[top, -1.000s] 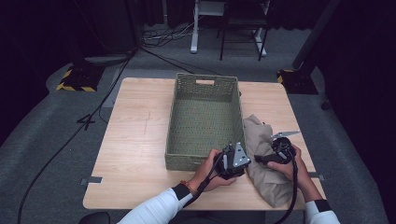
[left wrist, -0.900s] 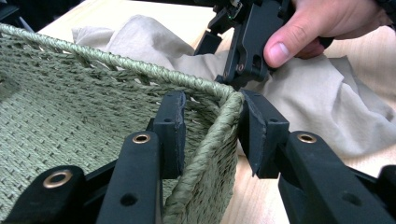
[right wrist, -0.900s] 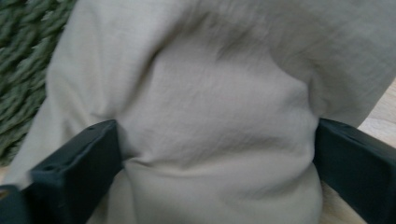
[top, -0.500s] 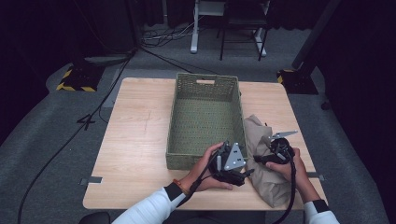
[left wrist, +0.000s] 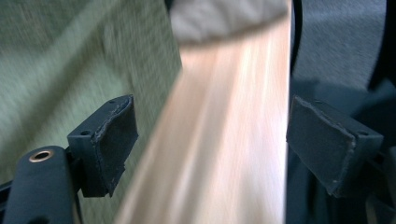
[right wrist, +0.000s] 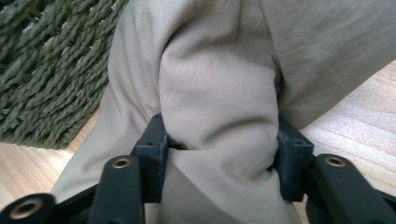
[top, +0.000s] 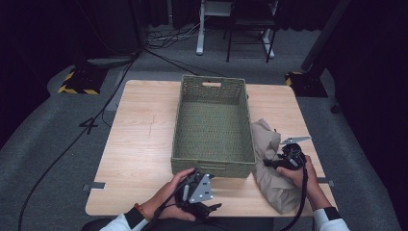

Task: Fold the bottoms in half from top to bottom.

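Cloth place: the cloth lies bunched on the worktop, at the near right, touching the right wall of the basket.
Right tool: the right tool has a thick fold of cloth between its jaws; they have just been closing and the pads press into the fold from both sides.
Left tool: the left tool stands wide, its jaws having just been opening, with nothing between them, at the near edge left of the cloth.
Risk, slip: only one bunched fold is pinched, so I judge a lift could let it slide out of the pads.
Risk, snag: the loose rest hangs free and could catch on the basket rim or drag the basket.
Risk, drop: the cloth's near end lies at the worktop edge and could slide off.
Change: the left tool was up against the cloth by the basket's near right corner; now it is back at the near edge, further left.
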The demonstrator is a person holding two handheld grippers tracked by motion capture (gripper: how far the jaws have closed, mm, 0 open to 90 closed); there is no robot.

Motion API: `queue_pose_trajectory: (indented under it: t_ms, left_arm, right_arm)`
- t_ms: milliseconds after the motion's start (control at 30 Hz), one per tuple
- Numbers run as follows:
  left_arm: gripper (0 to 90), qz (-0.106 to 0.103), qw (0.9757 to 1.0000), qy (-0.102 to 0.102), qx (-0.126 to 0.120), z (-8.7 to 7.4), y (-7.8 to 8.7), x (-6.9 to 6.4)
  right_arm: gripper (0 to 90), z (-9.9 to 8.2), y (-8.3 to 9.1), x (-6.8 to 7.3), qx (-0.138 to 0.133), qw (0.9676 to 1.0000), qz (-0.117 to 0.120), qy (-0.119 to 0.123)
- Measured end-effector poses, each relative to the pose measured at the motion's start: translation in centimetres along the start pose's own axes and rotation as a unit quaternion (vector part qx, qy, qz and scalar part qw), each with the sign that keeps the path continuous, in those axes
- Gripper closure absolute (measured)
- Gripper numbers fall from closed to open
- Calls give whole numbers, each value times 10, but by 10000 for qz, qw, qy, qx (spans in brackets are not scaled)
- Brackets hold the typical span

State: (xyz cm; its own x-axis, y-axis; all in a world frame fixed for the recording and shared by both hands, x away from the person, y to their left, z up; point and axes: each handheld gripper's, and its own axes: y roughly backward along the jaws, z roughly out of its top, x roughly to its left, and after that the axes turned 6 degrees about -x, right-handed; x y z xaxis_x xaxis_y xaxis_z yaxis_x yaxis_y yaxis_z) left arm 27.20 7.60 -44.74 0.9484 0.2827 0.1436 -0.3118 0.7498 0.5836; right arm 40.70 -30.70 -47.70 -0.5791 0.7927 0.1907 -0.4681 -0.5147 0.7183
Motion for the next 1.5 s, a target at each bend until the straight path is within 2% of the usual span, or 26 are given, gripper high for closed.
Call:
queue_pose_trajectory:
  t_ms: [33,67,100,167,300,400,467,500,567,667,733,767,867,933,1067,1500]
  left_arm:
    - [167,0,10000,0,0,0,0,0]
    - [166,21,9997,97,206,-15,1,4]
    - [166,88,9993,129,326,-23,2,7]
    - [168,60,9986,366,383,-38,6,15]
    - [174,52,9964,640,546,-63,16,30]
    - [175,191,9941,681,819,-79,21,36]
    - [161,179,9928,901,762,-87,27,42]
    - [161,266,9920,982,745,-90,29,44]
    - [173,428,9909,1046,729,-95,34,50]
    - [157,455,9885,1278,668,-104,40,60]
    - [156,475,9877,1354,613,-109,42,67]
    - [155,544,9865,1437,574,-112,44,71]
    - [155,656,9852,1516,464,-118,47,76]
    - [155,725,9840,1559,478,-120,49,79]
    - [153,754,9830,1605,466,-121,49,82]
    - [153,765,9830,1602,474,-121,48,86]
  right_arm:
    - [507,0,1,0,10,10000,10,-21]
    - [513,-1,2,0,-11,10000,19,-18]
    - [516,-1,2,0,-29,10000,21,-24]
    - [525,-2,3,0,-55,10000,38,-11]
    - [549,-3,5,-1,-133,9999,76,-2]
    - [575,-4,8,-3,-211,9997,116,16]
    - [582,-4,10,-4,-225,9997,127,6]
    - [586,-5,10,-4,-253,9996,123,15]
    - [592,-6,12,-6,-285,9995,110,-19]
    - [601,-7,16,-8,-352,9994,68,-37]
    - [606,-8,19,-10,-414,9991,15,-68]
    - [608,-8,21,-11,-425,9991,15,-94]
    - [612,-8,25,-13,-520,9986,-9,-112]
    - [613,-8,27,-15,-572,9983,-33,-126]
    - [614,-7,31,-19,-692,9974,-30,-172]
    - [617,-10,46,-28,-1064,9938,25,-329]
